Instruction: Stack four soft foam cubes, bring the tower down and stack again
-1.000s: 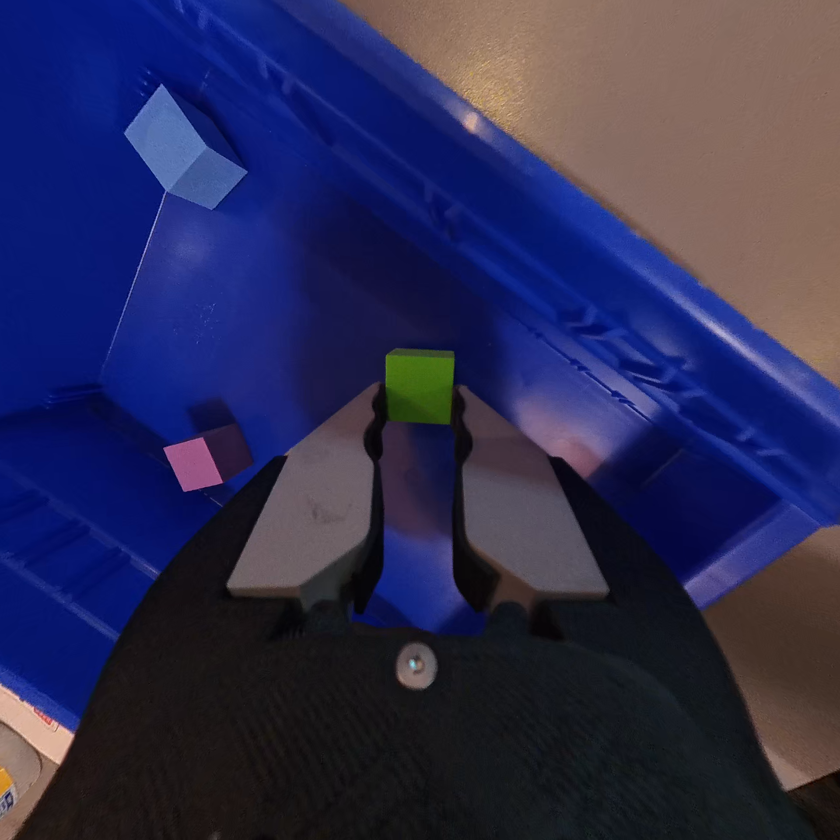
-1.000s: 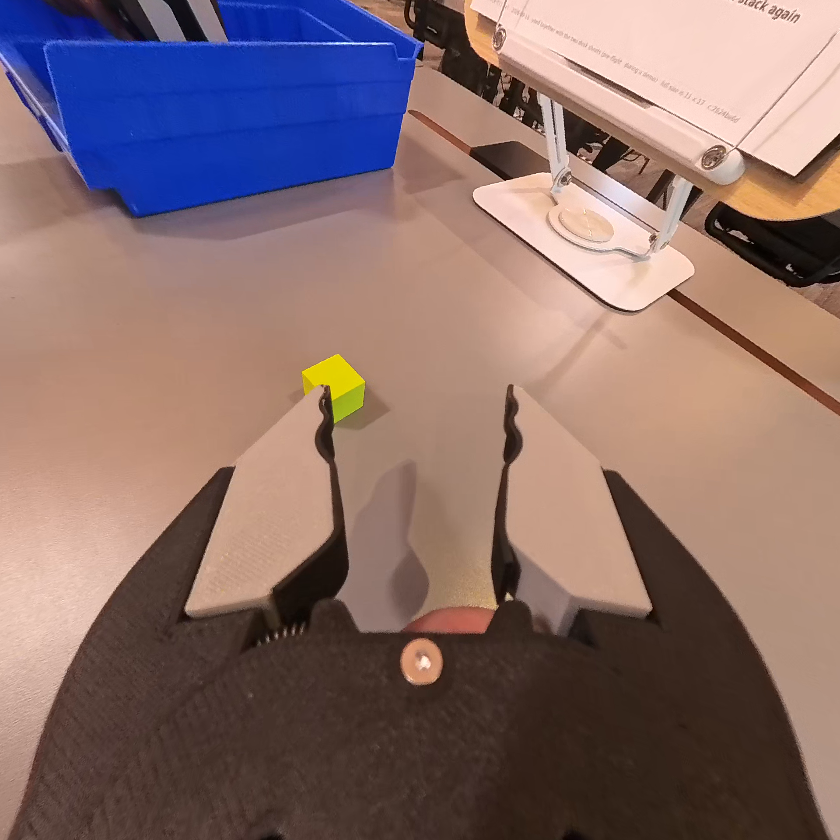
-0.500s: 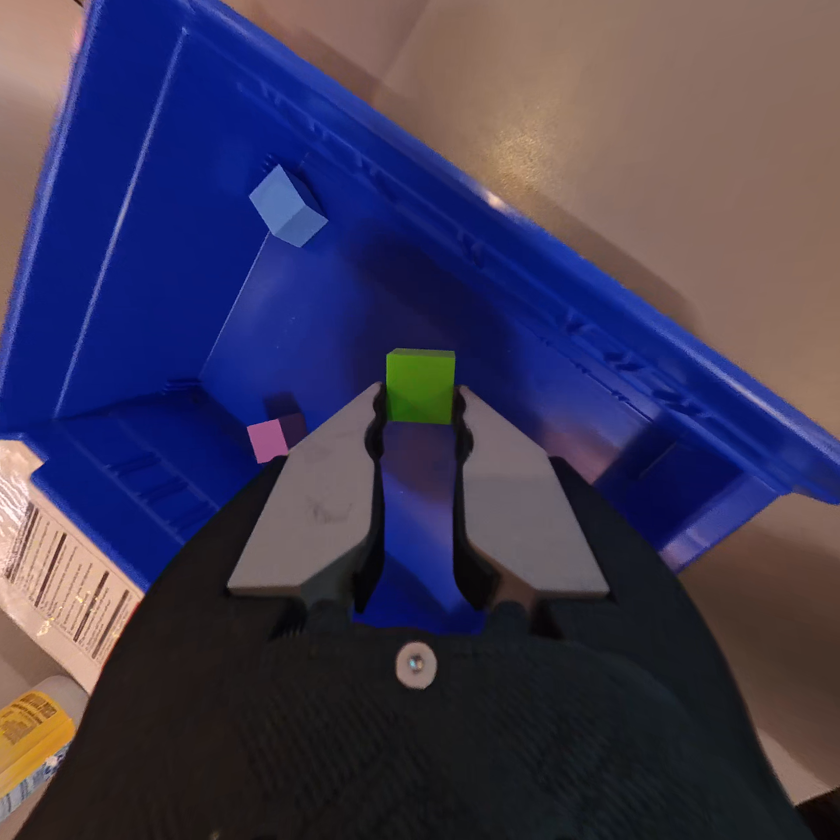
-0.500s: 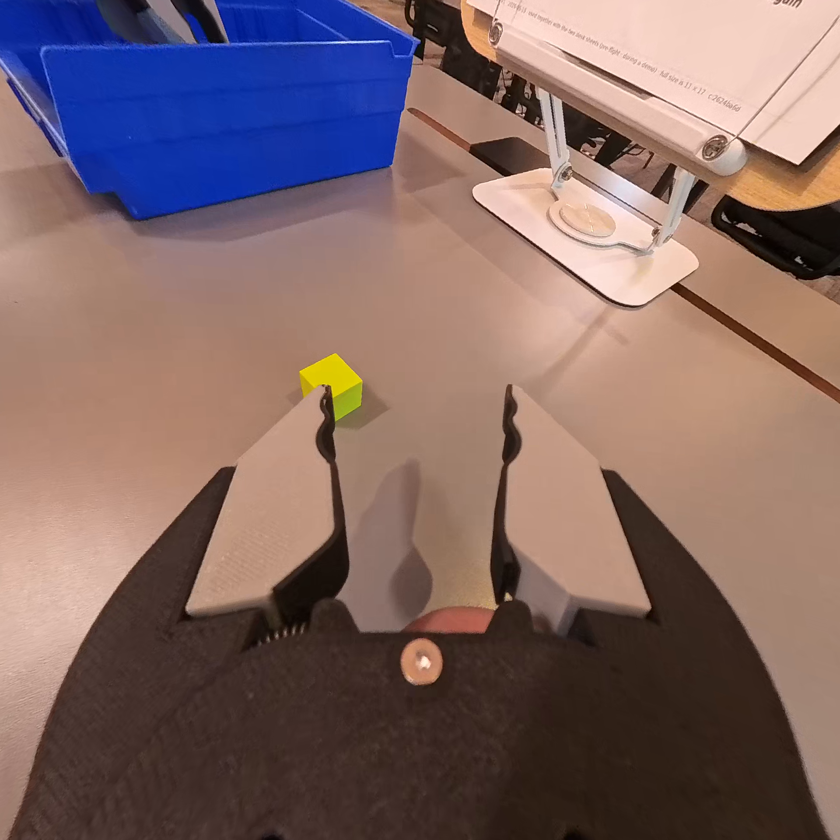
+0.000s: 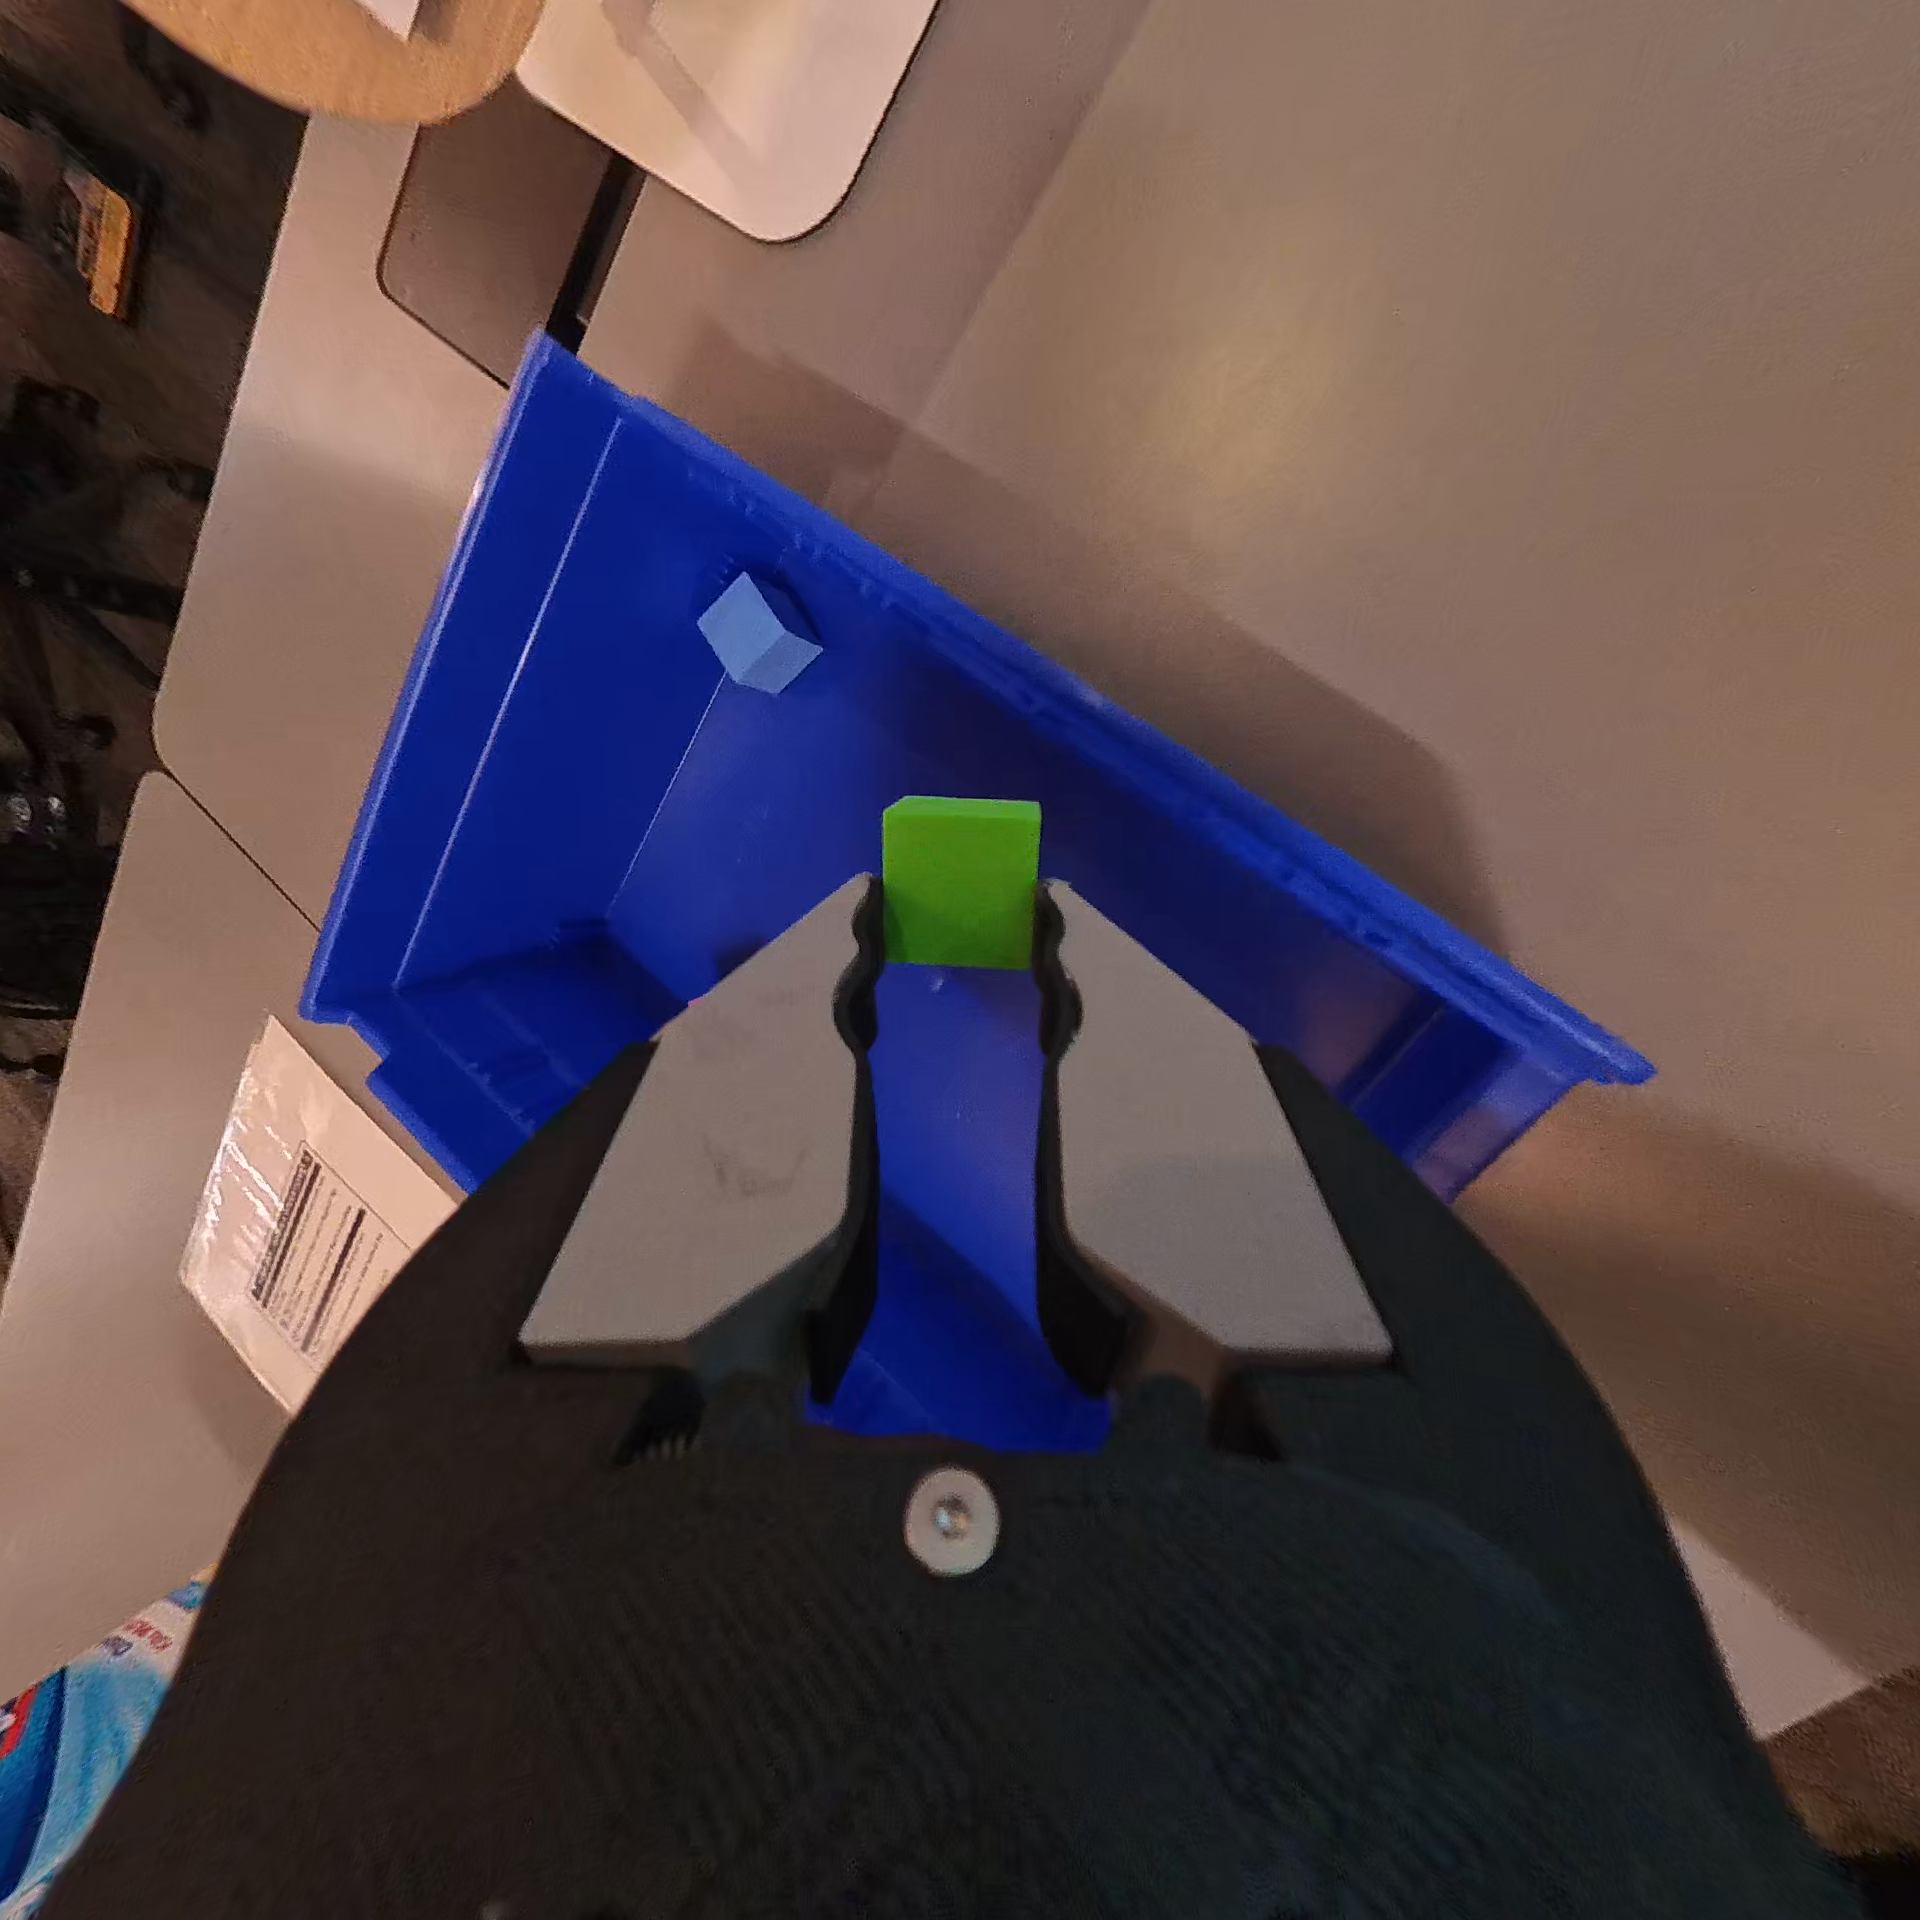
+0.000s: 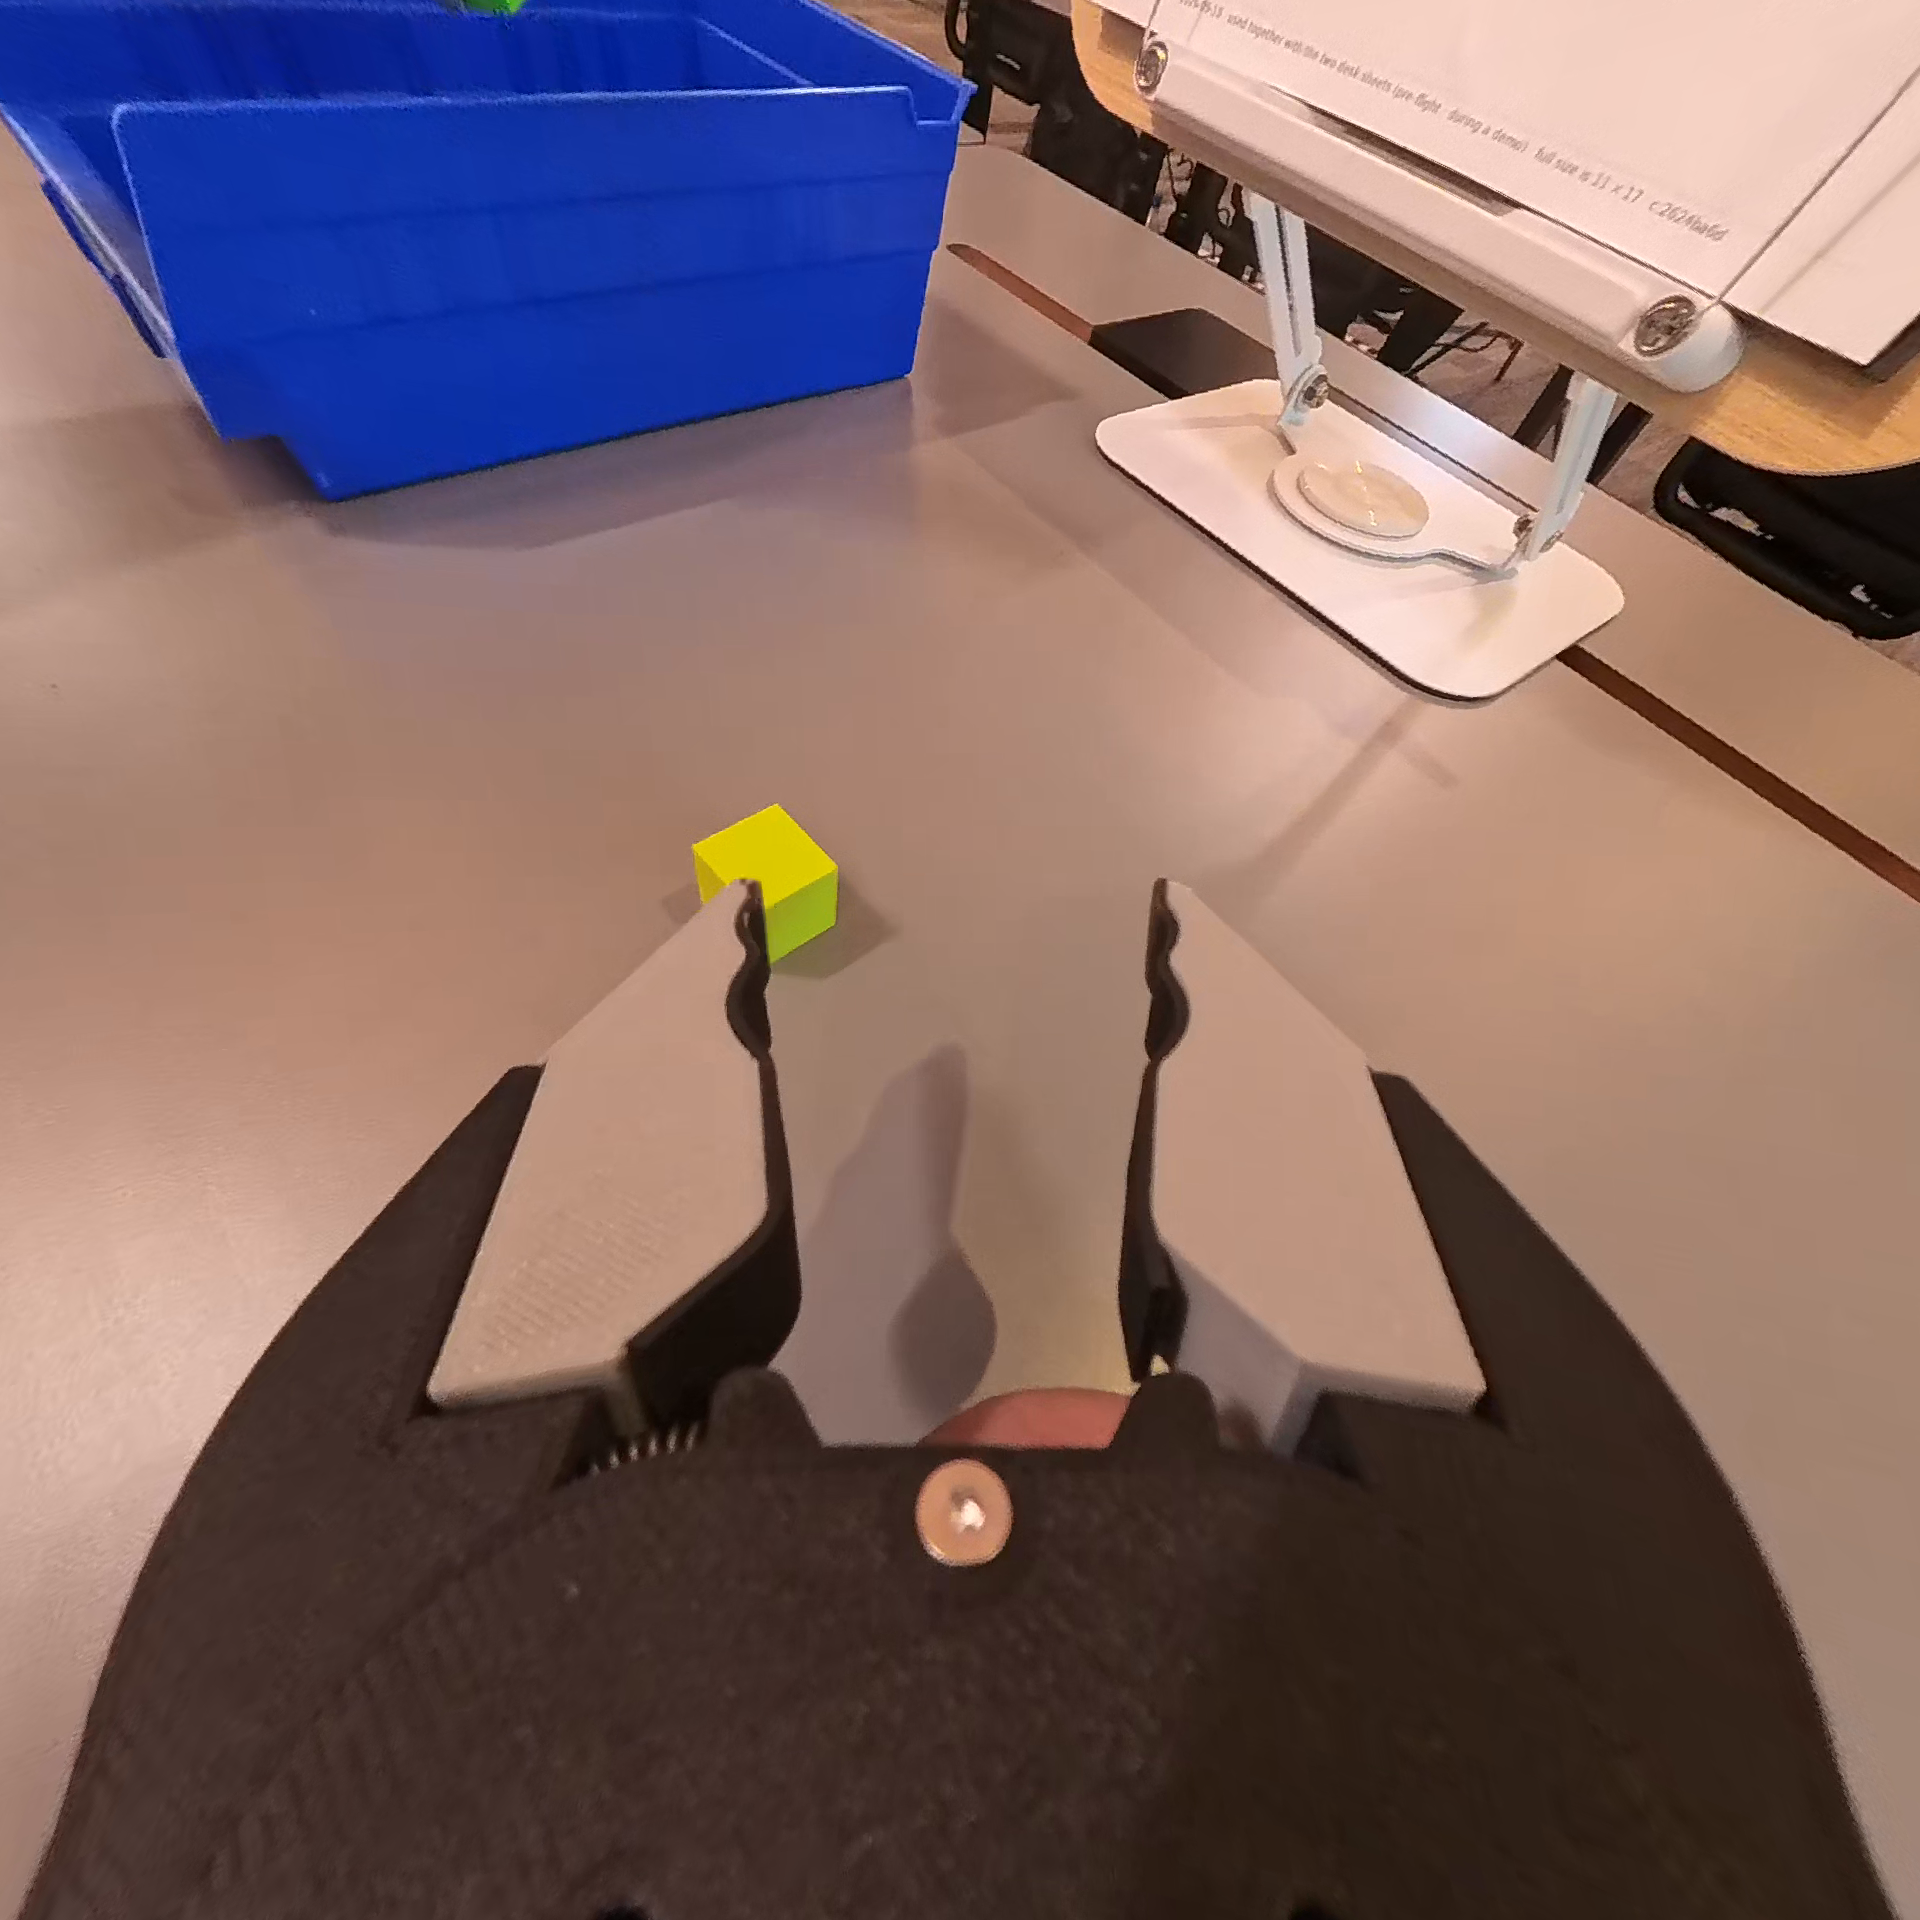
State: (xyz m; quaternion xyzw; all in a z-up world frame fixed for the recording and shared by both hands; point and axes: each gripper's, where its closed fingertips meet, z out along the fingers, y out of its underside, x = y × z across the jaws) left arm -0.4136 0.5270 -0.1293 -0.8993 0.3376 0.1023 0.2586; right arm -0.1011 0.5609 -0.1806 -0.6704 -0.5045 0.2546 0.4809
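Observation:
My left gripper (image 5: 958, 914) is shut on a green foam cube (image 5: 961, 881) and holds it high above the blue bin (image 5: 499, 790). A light blue cube (image 5: 756, 646) lies in the bin's far corner. In the right wrist view a yellow cube (image 6: 767, 875) sits on the table, just beyond my right gripper's left fingertip (image 6: 740, 904). My right gripper (image 6: 951, 914) is open and empty above the table. The green cube also shows at the top edge of the right wrist view (image 6: 488, 5), above the bin (image 6: 520, 260).
A white stand (image 6: 1361, 540) holding a paper sheet stands at the right of the table. A plastic-wrapped label sheet (image 5: 301, 1226) lies beside the bin's near corner. The grey table (image 6: 416, 790) spreads around the yellow cube.
My left gripper has risen out of the bin with the green cube still clamped; the bin looks smaller and the pink cube is now hidden behind my finger. The right gripper has barely moved.

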